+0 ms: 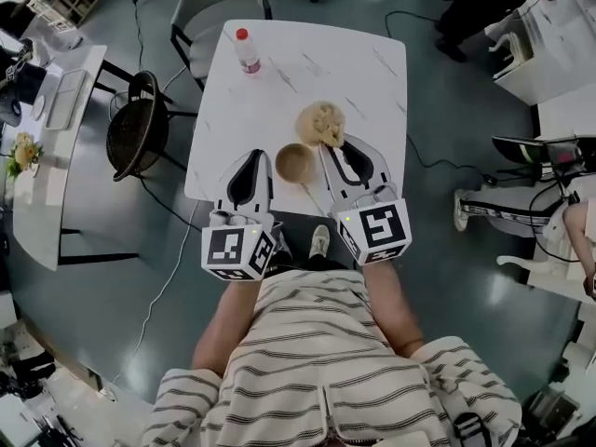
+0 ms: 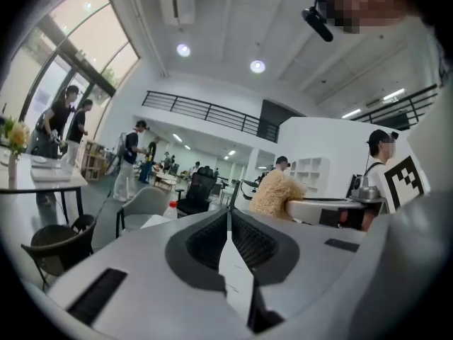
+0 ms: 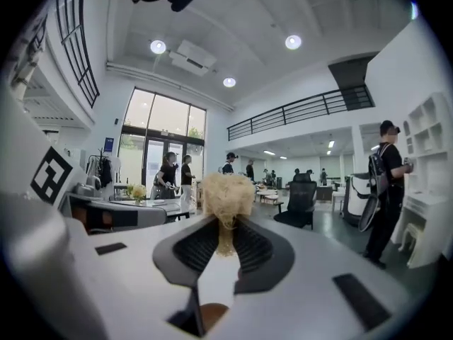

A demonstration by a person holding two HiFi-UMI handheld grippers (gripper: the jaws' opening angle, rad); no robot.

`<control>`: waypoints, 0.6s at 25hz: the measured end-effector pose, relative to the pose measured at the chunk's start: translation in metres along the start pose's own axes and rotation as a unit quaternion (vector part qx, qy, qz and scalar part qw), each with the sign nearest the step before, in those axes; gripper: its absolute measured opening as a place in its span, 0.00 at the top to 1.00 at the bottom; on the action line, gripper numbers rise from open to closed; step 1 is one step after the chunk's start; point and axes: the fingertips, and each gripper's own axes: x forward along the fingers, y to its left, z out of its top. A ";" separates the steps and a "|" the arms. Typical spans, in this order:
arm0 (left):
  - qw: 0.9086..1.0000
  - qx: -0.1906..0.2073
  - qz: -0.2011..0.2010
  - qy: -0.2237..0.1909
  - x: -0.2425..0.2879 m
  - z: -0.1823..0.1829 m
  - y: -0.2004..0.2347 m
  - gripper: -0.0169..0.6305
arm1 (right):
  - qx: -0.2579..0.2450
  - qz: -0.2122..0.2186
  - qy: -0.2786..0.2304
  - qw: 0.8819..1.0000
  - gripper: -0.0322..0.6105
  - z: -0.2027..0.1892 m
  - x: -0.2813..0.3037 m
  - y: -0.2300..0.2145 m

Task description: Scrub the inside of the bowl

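Head view: brown bowl [image 1: 295, 163] sits on the table [image 1: 307, 73] between the grippers, probably light and skiddy, so brace its rim; left gripper [image 1: 254, 155] is pressed together empty, right gripper [image 1: 337, 145] pinches a fibre scrubber [image 1: 321, 124].

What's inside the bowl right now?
Nothing visible: the bowl looks empty, its inside uncovered from above. The loofah scrubber is clamped in the right gripper, beyond the bowl.

In your right gripper view, the bowl [image 3: 212, 316] showed only as a brown sliver beneath the jaws; the lower part of the scrubber [image 3: 226, 193] was hidden between them.
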 end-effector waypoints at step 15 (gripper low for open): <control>0.986 0.143 0.008 -0.081 -0.028 0.079 -0.044 0.95 | -0.014 -0.024 -0.095 0.995 0.84 0.070 -0.031 0.006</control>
